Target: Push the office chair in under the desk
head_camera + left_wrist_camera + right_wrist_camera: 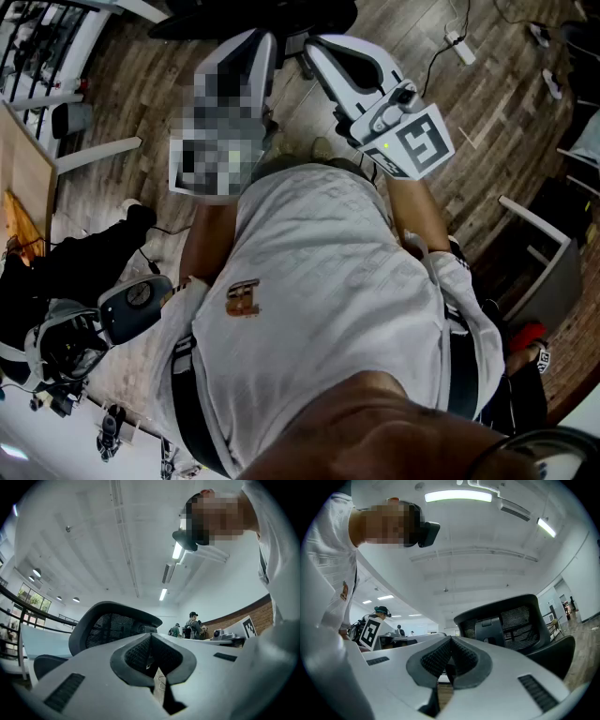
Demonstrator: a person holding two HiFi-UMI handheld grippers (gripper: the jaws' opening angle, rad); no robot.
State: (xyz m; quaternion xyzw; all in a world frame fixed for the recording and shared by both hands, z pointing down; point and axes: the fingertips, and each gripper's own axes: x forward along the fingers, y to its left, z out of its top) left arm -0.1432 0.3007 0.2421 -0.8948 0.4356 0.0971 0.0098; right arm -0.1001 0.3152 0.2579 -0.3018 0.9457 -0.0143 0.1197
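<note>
The black office chair (253, 14) stands just ahead of me at the top of the head view. Its mesh back (112, 625) rises behind the jaws in the left gripper view. In the right gripper view the chair back (511, 623) and seat (555, 656) show at the right. I hold both grippers up in front of my white shirt, pointing at the chair. My left gripper (265, 39) (151, 638) is shut with nothing in it. My right gripper (314, 45) (450, 641) is shut and empty too. A wood-topped desk (23, 178) on white legs sits at the left edge.
A power strip (459, 47) with its cable lies on the wooden floor at the upper right. A white-framed piece of furniture (544, 248) stands to my right. Dark bags and gear (66, 342) lie at my lower left. People (192, 625) stand far off.
</note>
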